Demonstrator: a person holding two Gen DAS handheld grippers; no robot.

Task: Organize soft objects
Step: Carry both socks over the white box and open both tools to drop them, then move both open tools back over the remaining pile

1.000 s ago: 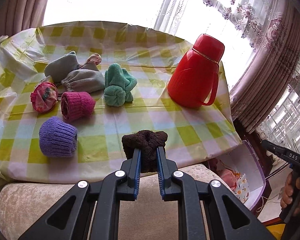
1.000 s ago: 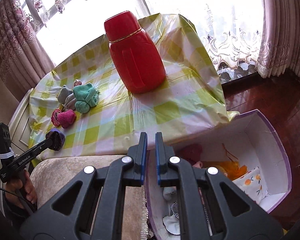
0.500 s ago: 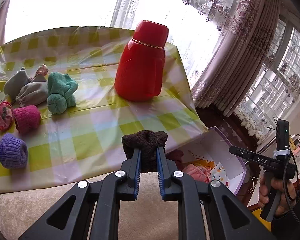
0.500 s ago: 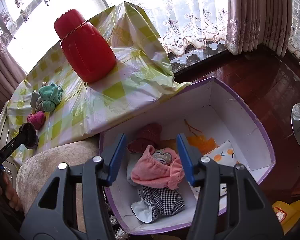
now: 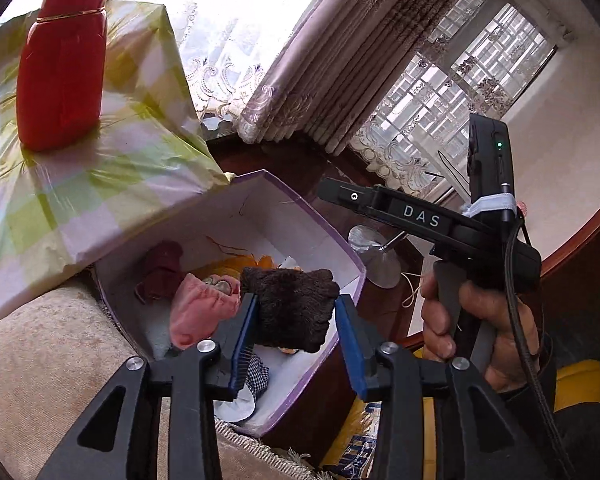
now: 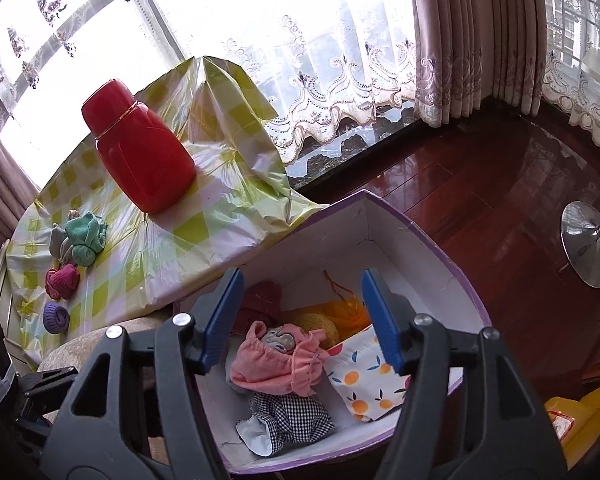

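My left gripper [image 5: 296, 300] hangs over a white box with a purple rim [image 5: 324, 224]. Its jaws are opening. A dark brown fuzzy sock roll [image 5: 292, 308] sits between them, leaning on the left pad with a gap to the right pad. My right gripper [image 6: 302, 280] is above the same box [image 6: 420, 236], jaws opening and holding nothing. In the box lie a pink cloth [image 6: 276, 360], a maroon sock [image 6: 260, 300], a checked cloth [image 6: 292, 416] and an orange-print fabric [image 6: 364, 376]. Teal [image 6: 86, 236], grey [image 6: 58, 240], magenta [image 6: 62, 280] and purple [image 6: 56, 317] rolls rest on the checked tablecloth.
A red flask [image 6: 140, 152] stands on the table near its right edge. A beige cushion [image 5: 40, 360] lies between the table and the box. A metal stand base [image 6: 588, 244] sits on the dark wooden floor. Curtains hang behind.
My left gripper swung right from the table to over the box with the brown sock, and its jaws parted. The right gripper's jaws opened wide over the box, where the pink cloth lies.
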